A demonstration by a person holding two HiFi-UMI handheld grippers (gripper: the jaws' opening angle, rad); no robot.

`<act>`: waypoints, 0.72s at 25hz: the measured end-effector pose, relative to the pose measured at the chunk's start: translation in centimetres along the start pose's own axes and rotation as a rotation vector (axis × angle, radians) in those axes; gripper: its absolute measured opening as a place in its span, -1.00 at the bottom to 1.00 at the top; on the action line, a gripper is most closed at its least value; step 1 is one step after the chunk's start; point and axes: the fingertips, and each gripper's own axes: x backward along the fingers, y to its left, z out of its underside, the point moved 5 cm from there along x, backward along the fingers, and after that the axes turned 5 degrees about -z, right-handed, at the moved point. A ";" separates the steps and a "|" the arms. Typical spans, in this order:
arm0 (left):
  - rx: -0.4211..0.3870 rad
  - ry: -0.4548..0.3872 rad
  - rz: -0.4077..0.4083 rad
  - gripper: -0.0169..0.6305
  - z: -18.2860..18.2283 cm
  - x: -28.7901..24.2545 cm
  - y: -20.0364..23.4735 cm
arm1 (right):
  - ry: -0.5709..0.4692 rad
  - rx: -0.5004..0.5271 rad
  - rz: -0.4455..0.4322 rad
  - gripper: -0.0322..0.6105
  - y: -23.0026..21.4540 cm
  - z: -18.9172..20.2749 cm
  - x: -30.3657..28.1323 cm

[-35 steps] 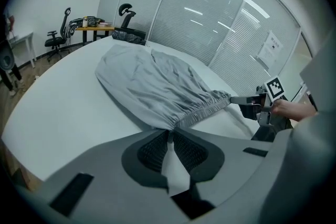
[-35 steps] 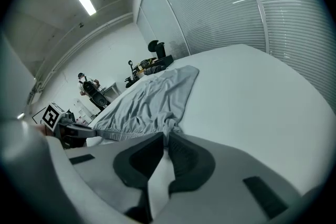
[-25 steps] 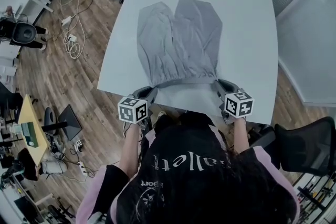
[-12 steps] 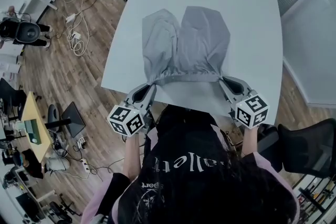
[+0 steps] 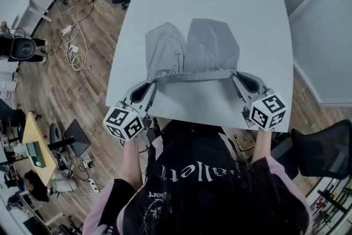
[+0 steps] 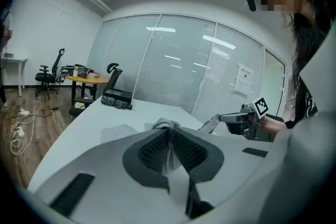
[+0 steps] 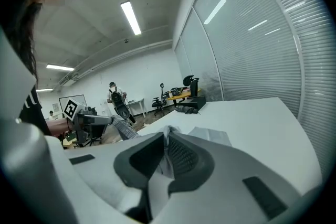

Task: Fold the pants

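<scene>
Table: white tabletop (image 5: 264,36), bare near edge.
Pants: grey pants (image 5: 209,49), legs flat toward the far edge, waist end nearest the person.
Change: the waistband (image 5: 192,75) lay by the near edge a second ago. It now hangs taut above the tabletop.
Meaning: probably the start of folding the waist over the legs.
Left gripper (image 5: 154,81): clenched on the left waistband corner.
Right gripper (image 5: 236,75): clenched on the right corner.
Writing: shirt print (image 5: 190,170) partly reads "allet". The notice (image 6: 242,78) on the glass wall is too small to read.
</scene>
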 end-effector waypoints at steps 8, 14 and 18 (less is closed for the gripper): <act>-0.081 0.016 0.030 -0.80 -4.0 -5.4 4.9 | -0.031 -0.011 0.050 -0.78 -4.6 -3.7 -4.6; -0.146 0.081 0.022 -0.80 -5.3 -10.9 9.7 | 0.008 -0.002 0.060 -0.78 -8.9 -5.4 -10.6; -0.158 0.129 0.026 -0.80 -5.7 -15.6 12.6 | 0.057 -0.016 0.097 -0.78 -13.0 -6.3 -14.3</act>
